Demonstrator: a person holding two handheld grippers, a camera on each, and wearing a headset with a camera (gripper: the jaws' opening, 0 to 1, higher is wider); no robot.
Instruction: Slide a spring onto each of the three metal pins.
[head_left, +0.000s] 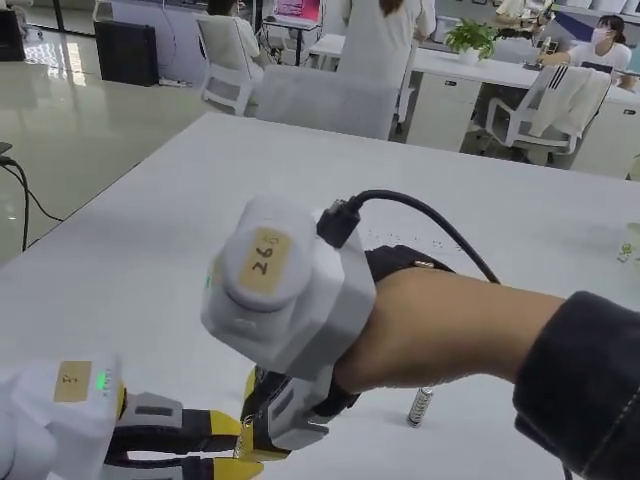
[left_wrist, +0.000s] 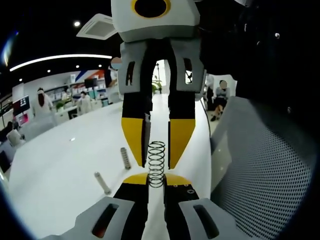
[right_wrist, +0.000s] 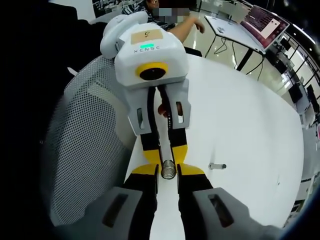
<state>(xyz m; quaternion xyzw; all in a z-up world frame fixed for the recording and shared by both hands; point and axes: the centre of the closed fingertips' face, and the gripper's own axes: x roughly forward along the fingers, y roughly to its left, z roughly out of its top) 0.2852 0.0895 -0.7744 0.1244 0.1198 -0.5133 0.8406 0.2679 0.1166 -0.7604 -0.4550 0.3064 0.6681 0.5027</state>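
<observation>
spring (left_wrist: 156, 162): up off the worktop (left_wrist: 65, 165), caught between both grippers, tip to tip | left gripper (left_wrist: 156, 181): jaws clenched on its near end | right gripper (right_wrist: 168, 172): jaws hugging the far end, grip can't tell | pin (left_wrist: 102, 182) and second pin (left_wrist: 125, 157): on the worktop, near the spring

Spring (right_wrist: 168, 170) between left tool (right_wrist: 166, 158), right tool (right_wrist: 168, 175)

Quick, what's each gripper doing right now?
Left gripper: shut on the spring.
Right gripper: its jaws flank the same spring; whether it grips cannot be told.
</observation>
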